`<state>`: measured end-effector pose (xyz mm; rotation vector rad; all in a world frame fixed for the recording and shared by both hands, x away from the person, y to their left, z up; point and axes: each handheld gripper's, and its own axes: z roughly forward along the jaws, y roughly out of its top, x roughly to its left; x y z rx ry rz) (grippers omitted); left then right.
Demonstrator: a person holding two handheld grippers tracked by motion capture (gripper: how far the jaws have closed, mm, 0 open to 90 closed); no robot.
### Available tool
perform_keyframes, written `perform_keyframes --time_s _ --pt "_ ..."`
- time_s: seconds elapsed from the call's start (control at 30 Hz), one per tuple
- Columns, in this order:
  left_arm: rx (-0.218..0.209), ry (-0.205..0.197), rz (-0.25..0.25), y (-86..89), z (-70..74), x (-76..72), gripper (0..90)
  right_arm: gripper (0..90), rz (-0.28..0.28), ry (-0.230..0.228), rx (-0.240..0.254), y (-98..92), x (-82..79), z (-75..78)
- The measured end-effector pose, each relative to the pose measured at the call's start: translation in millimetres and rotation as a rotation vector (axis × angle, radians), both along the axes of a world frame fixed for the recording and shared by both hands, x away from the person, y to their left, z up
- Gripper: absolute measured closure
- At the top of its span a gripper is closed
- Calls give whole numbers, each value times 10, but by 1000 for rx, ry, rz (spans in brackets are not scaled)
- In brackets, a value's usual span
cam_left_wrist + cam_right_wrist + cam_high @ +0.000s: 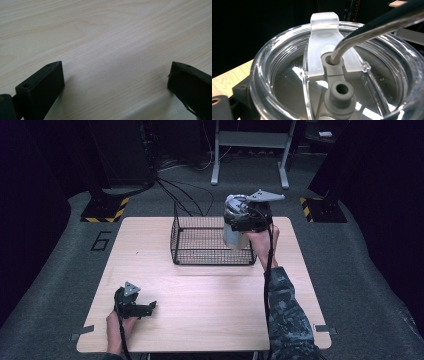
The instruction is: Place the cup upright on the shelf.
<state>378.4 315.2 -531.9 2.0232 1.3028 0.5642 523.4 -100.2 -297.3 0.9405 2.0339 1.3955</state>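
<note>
A silvery tumbler [231,227] with a clear lid [287,82] and a bent metal straw [372,27] is held upright by my right gripper [246,222], which is shut on its upper body. It hangs at the right rear corner of a black wire basket [200,255], and its lower part shows through the mesh. One black finger [240,90] presses the tumbler's left side in the right gripper view. My left gripper [149,308] rests low over the table's front left. Its jaws stand wide open over bare wood [116,71], with nothing between them.
The light wooden table [210,295] carries the basket at its rear middle. Beyond the far edge lie dark carpet, cables [175,190], white frame legs [250,150] and yellow-black striped stand bases [105,210].
</note>
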Motion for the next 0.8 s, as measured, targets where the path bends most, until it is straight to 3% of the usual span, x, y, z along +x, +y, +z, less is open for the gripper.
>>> perform_keyframes --time_s 0.27,0.33,0.8 --pt "0 0 0 0 0 0 7 34 -1 17 -13 93 121 -19" --pt "1 -1 0 1 -1 0 7 34 5 -2 -15 101 151 -26" --pt "16 7 -13 11 8 -2 7 34 -29 44 -24 206 372 -123"
